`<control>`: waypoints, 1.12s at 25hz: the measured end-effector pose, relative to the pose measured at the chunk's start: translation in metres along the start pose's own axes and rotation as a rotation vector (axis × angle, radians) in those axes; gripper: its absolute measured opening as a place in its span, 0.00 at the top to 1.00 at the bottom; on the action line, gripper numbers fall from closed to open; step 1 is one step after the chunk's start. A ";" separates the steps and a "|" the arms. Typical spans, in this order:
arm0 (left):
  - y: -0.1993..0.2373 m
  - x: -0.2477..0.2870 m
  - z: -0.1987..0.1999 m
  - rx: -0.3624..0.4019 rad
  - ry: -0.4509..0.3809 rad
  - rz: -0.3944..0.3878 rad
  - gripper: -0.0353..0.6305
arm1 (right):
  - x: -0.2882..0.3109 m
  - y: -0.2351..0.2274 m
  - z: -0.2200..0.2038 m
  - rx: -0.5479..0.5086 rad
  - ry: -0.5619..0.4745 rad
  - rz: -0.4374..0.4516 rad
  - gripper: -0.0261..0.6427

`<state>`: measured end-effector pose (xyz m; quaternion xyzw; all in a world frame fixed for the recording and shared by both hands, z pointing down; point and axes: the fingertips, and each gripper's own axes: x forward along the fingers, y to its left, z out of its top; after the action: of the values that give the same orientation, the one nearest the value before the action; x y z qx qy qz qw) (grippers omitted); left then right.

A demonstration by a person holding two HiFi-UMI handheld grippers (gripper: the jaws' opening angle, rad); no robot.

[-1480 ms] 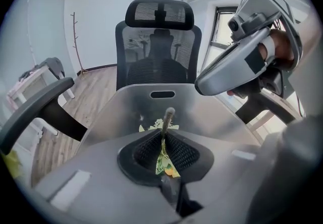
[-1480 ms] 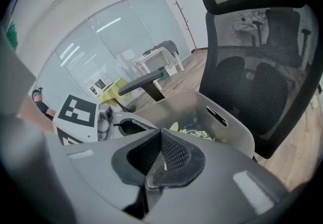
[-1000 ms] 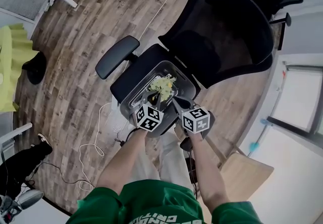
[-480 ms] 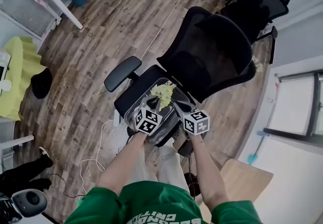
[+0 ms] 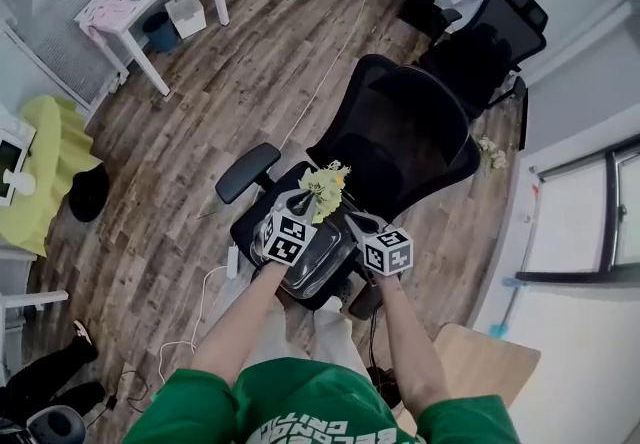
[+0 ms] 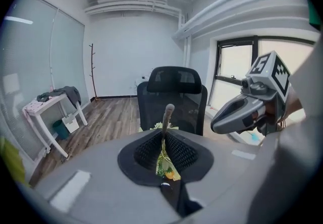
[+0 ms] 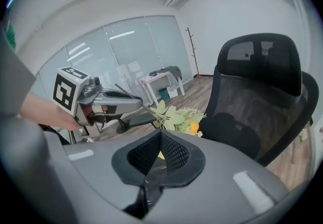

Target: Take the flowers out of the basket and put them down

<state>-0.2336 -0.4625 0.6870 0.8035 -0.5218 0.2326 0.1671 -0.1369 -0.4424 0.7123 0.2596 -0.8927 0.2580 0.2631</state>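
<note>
A bunch of yellow-green flowers hangs in the air above the black office chair. My left gripper is shut on its stem, which sticks up between the jaws in the left gripper view. From the right gripper view the flowers fan out past the left gripper. The clear plastic basket sits under both grippers by the seat's front edge. My right gripper is shut, with clear plastic of the basket pinched between its jaws.
The chair's armrest juts out to the left. A white table with clothes stands at the back left, and a second black chair at the back right. Cables trail over the wooden floor.
Both grippers have risen. The flowers have come up out of the basket with the left gripper. The head view now takes in more of the room.
</note>
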 end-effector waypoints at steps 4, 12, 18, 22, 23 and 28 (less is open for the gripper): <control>0.007 -0.028 0.048 -0.010 -0.106 0.006 0.89 | -0.027 -0.002 0.034 -0.020 -0.058 -0.022 0.95; 0.007 -0.080 0.112 -0.075 -0.261 -0.030 0.89 | -0.073 0.008 0.090 -0.067 -0.164 -0.052 0.95; 0.006 -0.103 0.122 -0.061 -0.304 -0.071 0.89 | -0.080 0.030 0.094 -0.072 -0.199 -0.081 0.95; -0.011 -0.103 0.125 -0.028 -0.301 -0.133 0.89 | -0.091 0.036 0.087 -0.051 -0.222 -0.122 0.95; -0.016 -0.102 0.127 -0.016 -0.303 -0.153 0.89 | -0.096 0.035 0.085 -0.045 -0.230 -0.136 0.95; -0.053 -0.094 0.141 0.038 -0.312 -0.291 0.89 | -0.128 0.029 0.068 0.015 -0.271 -0.243 0.95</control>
<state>-0.1893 -0.4415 0.5161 0.8997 -0.4154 0.0887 0.1007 -0.0842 -0.4195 0.5764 0.3999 -0.8801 0.1935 0.1676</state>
